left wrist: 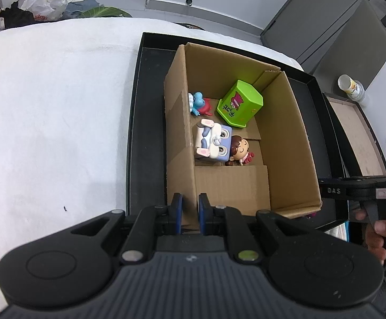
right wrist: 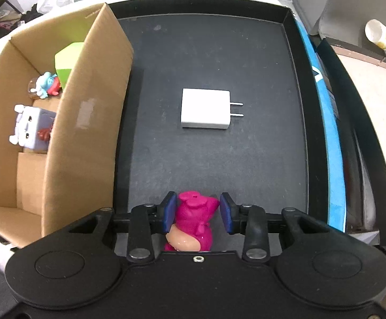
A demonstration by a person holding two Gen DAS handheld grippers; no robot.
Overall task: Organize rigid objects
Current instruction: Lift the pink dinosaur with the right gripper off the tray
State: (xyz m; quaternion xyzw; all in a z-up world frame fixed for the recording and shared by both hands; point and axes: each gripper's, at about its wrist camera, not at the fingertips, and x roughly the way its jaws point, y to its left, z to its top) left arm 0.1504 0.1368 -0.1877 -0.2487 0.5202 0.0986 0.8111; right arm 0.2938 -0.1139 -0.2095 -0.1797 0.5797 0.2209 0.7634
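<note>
My right tool straddles the pink pig toy; my left tool waits at the box.

Low in the right view, the pig lies on the black tray, pads wide, left one touching, right one apart. A white charger sits mid-tray. The left tool's pads stand narrow around the near wall of the cardboard box, which holds a green bin, a cube toy, a doll and a blue figure.

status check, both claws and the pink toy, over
Right claw open, straddling pink toy on tray. Left claw narrow, around box wall edge. Charger ahead, not blocking.
</note>
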